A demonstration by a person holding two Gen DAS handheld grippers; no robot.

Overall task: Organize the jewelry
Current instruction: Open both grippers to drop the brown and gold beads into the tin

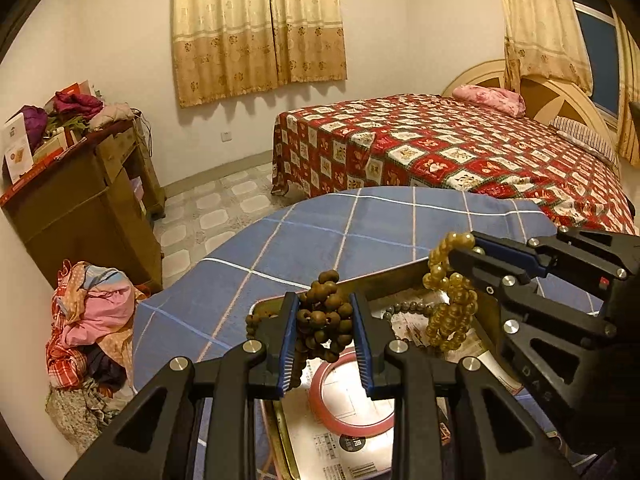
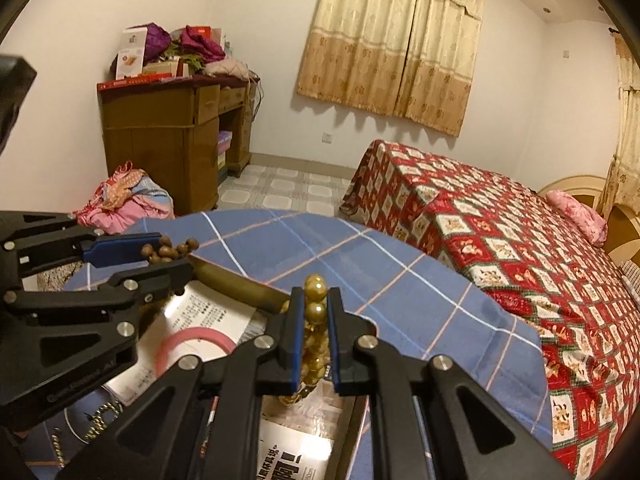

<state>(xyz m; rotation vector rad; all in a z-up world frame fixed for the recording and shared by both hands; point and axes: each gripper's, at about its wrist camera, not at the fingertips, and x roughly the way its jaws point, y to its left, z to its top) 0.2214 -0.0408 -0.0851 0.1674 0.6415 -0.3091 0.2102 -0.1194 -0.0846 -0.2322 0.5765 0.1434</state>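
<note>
My left gripper (image 1: pixel 325 320) is shut on a bunch of dark brown wooden beads (image 1: pixel 322 320) and holds it above a gold metal tray (image 1: pixel 404 274) on the blue checked table. My right gripper (image 2: pixel 315 312) is shut on a strand of golden pearl beads (image 2: pixel 315 310); in the left wrist view that strand (image 1: pixel 450 300) hangs from it over the tray. A pink bangle (image 1: pixel 352 396) and a grey bead bracelet (image 1: pixel 408 309) lie in the tray on printed paper. The left gripper with its brown beads (image 2: pixel 170 252) shows at the left of the right wrist view.
The blue checked tablecloth (image 1: pixel 320 232) covers the table. A gold chain (image 2: pixel 100 420) lies on the table near the tray. Beyond stand a bed with a red patterned cover (image 1: pixel 460 148), a wooden desk (image 1: pixel 80 200) piled with things, and a heap of clothes (image 1: pixel 88 320) on the floor.
</note>
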